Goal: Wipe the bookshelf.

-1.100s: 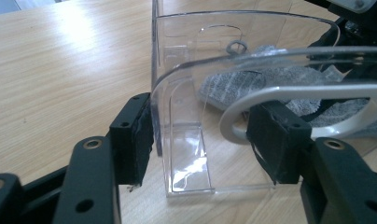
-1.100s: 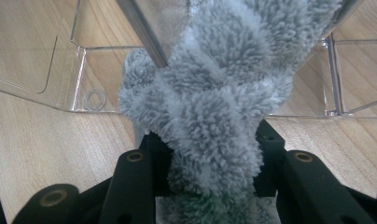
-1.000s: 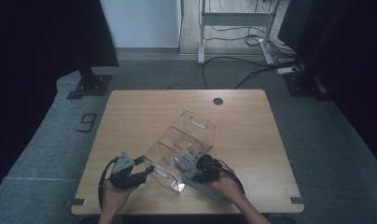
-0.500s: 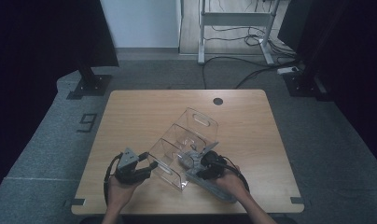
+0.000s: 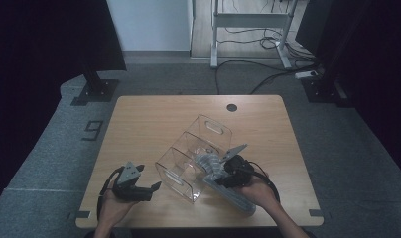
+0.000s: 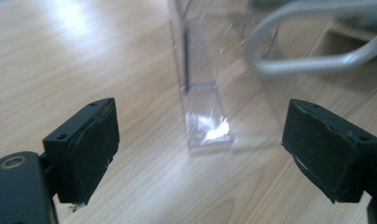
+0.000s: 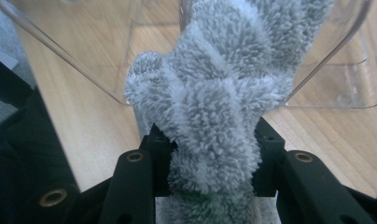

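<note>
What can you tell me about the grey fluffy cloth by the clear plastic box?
The grey fluffy microfibre cloth looks soft and shaggy, bunched into thick folds. The right tool is shut on its bunched end, jaws pressing both sides. The rest of it reaches into the open side of the clear plastic handled box, which lies tilted on the wooden table.

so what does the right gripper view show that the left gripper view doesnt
The right gripper view alone gives the right claw shut on a fluffy grey cloth, which bunches up into the mouth of the clear plastic bin.

The left gripper view alone gives the left claw, whose jaws have just been opening, with nothing between them, aimed at a bottom corner of the bin, and a pale grey cable loop seen through its wall.

Both show the clear bin and the wooden table.
</note>
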Demonstrator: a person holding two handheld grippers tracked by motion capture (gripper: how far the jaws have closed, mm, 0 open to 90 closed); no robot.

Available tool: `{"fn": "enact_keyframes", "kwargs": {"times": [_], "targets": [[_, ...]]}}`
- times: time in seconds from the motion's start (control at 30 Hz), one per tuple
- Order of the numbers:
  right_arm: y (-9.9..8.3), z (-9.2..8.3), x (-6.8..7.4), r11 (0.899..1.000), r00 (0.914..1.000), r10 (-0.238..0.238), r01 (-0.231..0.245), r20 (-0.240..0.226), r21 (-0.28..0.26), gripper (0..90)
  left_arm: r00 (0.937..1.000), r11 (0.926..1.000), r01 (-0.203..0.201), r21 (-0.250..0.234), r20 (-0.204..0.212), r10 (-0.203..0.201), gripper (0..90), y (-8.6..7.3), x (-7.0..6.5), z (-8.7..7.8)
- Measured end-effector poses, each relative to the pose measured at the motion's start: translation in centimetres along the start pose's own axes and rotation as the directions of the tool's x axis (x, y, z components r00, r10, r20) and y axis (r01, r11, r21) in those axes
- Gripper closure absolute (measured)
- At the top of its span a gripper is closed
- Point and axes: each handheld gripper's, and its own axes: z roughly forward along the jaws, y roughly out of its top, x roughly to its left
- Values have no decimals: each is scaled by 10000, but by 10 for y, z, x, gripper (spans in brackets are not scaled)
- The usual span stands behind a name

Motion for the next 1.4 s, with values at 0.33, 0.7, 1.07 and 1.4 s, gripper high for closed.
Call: {"fn": "enact_keyframes", "kwargs": {"times": [0.33, 0.7, 1.07, 1.4], "targets": [[21, -31, 10, 9994, 9995, -321, 321, -3, -123, 599, 9975, 9860, 507, 1586, -562, -423, 10, -34, 31, 18], [66, -48, 32, 9954, 9953, -944, 939, -224, -208, 599, 9932, 9670, 1074, 2312, -685, -939, 0, -57, 54, 29], [123, -22, 54, 9896, 9867, -1438, 1437, -755, -67, 599, 9956, 9781, 877, 1888, -493, -797, 0, -62, 56, 30], [156, 14, 64, 9882, 9847, -1502, 1523, -879, 177, 598, 9949, 9781, 942, 1858, -536, -856, 0, -61, 55, 31]]}}
